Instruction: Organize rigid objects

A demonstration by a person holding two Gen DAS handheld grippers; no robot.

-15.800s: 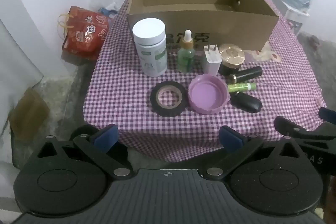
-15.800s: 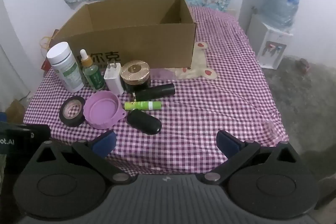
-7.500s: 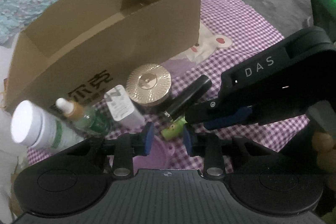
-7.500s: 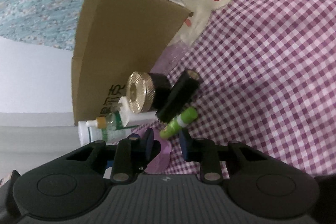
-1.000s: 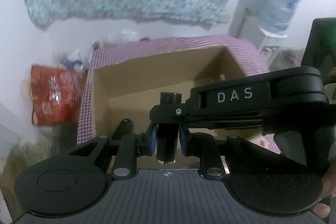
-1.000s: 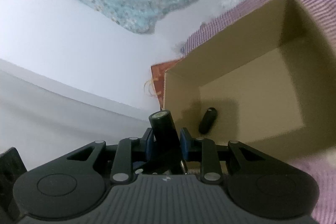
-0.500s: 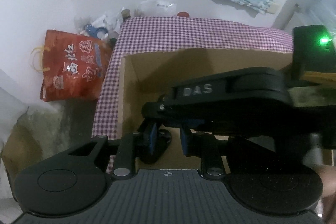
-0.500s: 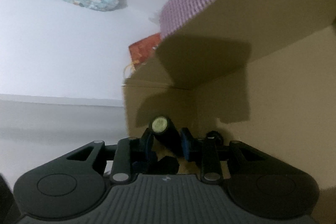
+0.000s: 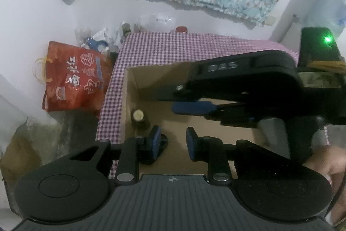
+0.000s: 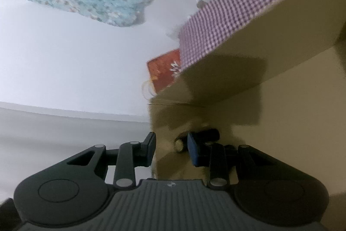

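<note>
Left wrist view: your left gripper point(image 9: 172, 142) hangs over the box point(image 9: 155, 75), its jaws opening and empty; the black tube point(image 9: 140, 119) stands at the left wall and could be knocked over by the right gripper point(image 9: 194, 107) above.

Right wrist view: your right gripper's jaws stand apart and empty, the tube just beyond them; catching the box wall on the way out would drag the box.

One cardboard box point(image 9: 129, 88); inside, one black tube point(image 9: 140, 120) and perhaps one dark oval object point(image 9: 161, 142); one red bag point(image 9: 73, 79).

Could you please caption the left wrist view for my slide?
Both grippers, left and right, empty over cardboard box holding black tube.
</note>
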